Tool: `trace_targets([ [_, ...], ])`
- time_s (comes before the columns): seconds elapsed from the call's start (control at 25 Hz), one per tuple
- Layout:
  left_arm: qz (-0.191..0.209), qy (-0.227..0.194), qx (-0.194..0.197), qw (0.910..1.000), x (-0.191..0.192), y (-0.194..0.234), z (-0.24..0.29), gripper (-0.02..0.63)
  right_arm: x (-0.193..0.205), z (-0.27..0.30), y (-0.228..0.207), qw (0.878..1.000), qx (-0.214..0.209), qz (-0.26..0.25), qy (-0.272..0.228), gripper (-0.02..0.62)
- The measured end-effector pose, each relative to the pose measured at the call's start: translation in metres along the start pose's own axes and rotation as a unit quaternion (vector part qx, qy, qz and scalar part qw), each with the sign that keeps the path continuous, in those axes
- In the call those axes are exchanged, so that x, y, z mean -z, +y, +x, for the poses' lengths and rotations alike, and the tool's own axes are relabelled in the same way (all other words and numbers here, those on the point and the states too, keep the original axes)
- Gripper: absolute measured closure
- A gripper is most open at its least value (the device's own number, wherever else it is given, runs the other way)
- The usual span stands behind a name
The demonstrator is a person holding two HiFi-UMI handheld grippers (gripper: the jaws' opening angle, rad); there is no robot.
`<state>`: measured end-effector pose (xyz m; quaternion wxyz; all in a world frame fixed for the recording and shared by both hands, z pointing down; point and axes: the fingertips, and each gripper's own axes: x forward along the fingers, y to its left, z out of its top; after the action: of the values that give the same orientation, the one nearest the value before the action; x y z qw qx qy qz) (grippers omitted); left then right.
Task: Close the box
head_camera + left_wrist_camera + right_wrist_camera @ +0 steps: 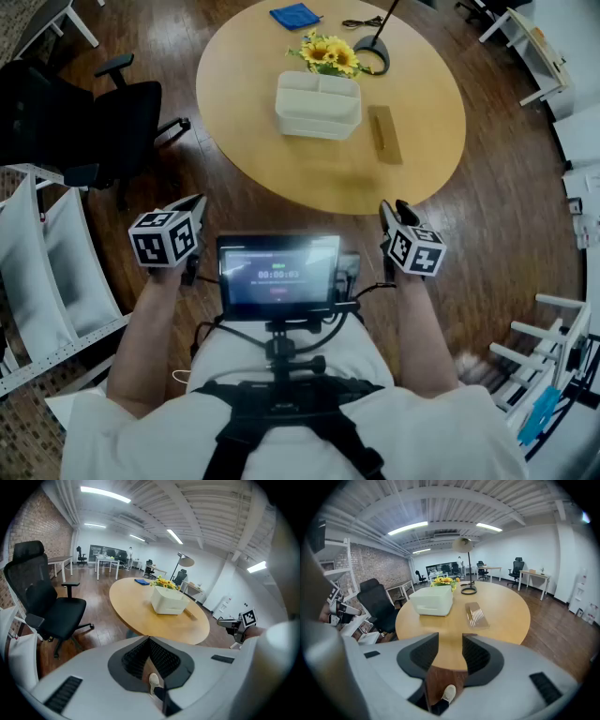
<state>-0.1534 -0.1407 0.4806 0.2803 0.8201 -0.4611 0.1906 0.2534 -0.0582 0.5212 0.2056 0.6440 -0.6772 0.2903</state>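
Note:
A white rectangular box (317,105) stands on the round wooden table (281,159), with a seam running down the middle of its top. It also shows in the left gripper view as the box (168,601) and in the right gripper view as the box (432,600). Both grippers hang in front of the table's near edge, well short of the box. My left gripper (194,208) (149,640) has its jaws met at the tips, with nothing between them. My right gripper (395,214) (451,641) is open and holds nothing.
Sunflowers (328,54), a lamp base (373,47) and a blue cloth (295,15) lie beyond the box. A flat ribbed brown piece (384,133) lies to its right. A black office chair (84,122) stands to the left and white shelving (47,272) beside me. A monitor (278,276) is mounted at my chest.

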Motion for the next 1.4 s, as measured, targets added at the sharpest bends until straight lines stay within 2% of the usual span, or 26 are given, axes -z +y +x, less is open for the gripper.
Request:
trace_targets([
  [0.16,-0.002,0.005,-0.006,1.0000,-0.017,-0.011,0.020,0.614,-0.019,0.026,-0.020,1.000,0.006,0.001,0.007,0.428],
  [0.4,-0.005,0.017,-0.022,0.9996,-0.039,-0.033,0.065,0.614,-0.048,0.088,-0.059,0.999,-0.001,-0.029,0.028,0.430],
  [0.76,-0.031,0.005,-0.037,0.9988,-0.054,-0.047,0.085,0.614,-0.045,0.171,-0.088,0.993,0.003,-0.060,0.100,0.433],
  [0.92,-0.022,0.017,-0.040,0.9988,-0.051,-0.050,0.086,0.612,-0.044,0.198,-0.094,0.989,0.016,-0.078,0.126,0.444],
  [1.04,-0.018,0.020,-0.040,0.9988,-0.051,-0.053,0.085,0.612,-0.036,0.209,-0.100,0.986,0.023,-0.087,0.143,0.488],
  [1.16,-0.014,0.025,-0.040,0.9988,-0.049,-0.053,0.082,0.612,-0.035,0.210,-0.101,0.986,0.023,-0.093,0.139,0.497],
  [1.32,-0.002,0.033,-0.041,0.9986,-0.048,-0.051,0.082,0.612,-0.033,0.205,-0.105,0.986,0.028,-0.094,0.138,0.583],
  [1.4,-0.001,0.031,-0.037,0.9988,-0.051,-0.050,0.083,0.612,-0.032,0.199,-0.106,0.986,0.026,-0.092,0.134,0.584],
])
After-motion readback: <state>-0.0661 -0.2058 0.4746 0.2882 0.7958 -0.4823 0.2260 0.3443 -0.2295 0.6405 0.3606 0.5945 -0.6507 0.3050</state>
